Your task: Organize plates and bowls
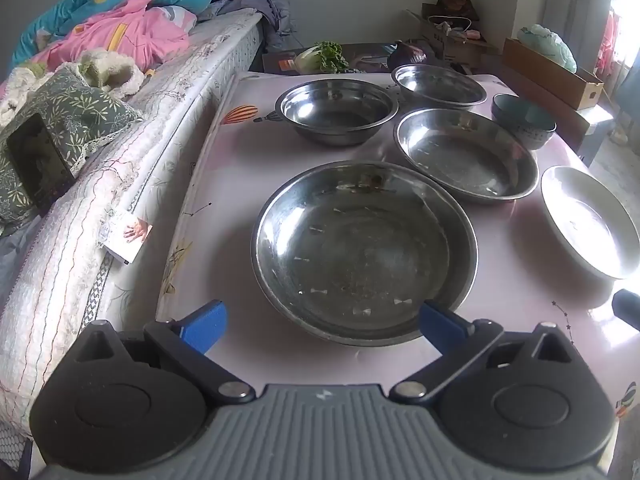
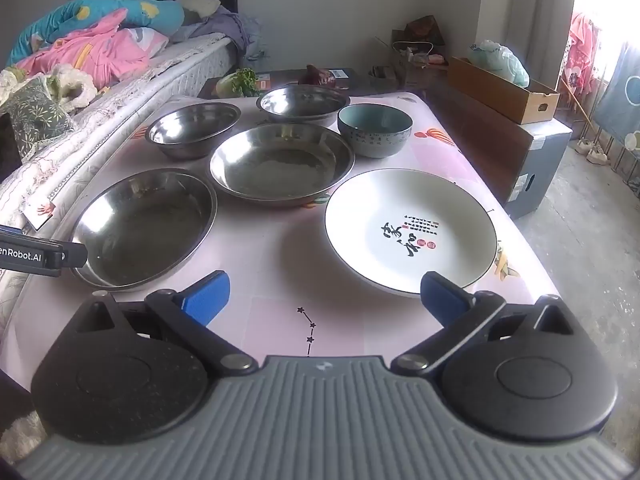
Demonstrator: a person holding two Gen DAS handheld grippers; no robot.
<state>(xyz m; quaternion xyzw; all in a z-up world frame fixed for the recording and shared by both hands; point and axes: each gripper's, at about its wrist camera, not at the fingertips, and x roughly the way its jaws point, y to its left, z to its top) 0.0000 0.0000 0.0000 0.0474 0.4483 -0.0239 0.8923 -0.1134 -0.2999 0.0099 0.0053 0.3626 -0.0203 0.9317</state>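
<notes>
I see a bed piled with pink and blue bedding along the left of the pink-clothed bench. Plain pale walls stand behind. On the right, daylight floods through a window onto grey concrete floor, beside a cardboard box.

Pink tablecloth, star and balloon prints; white plate, black calligraphy; teal bowl; blue-tipped tool.
</notes>
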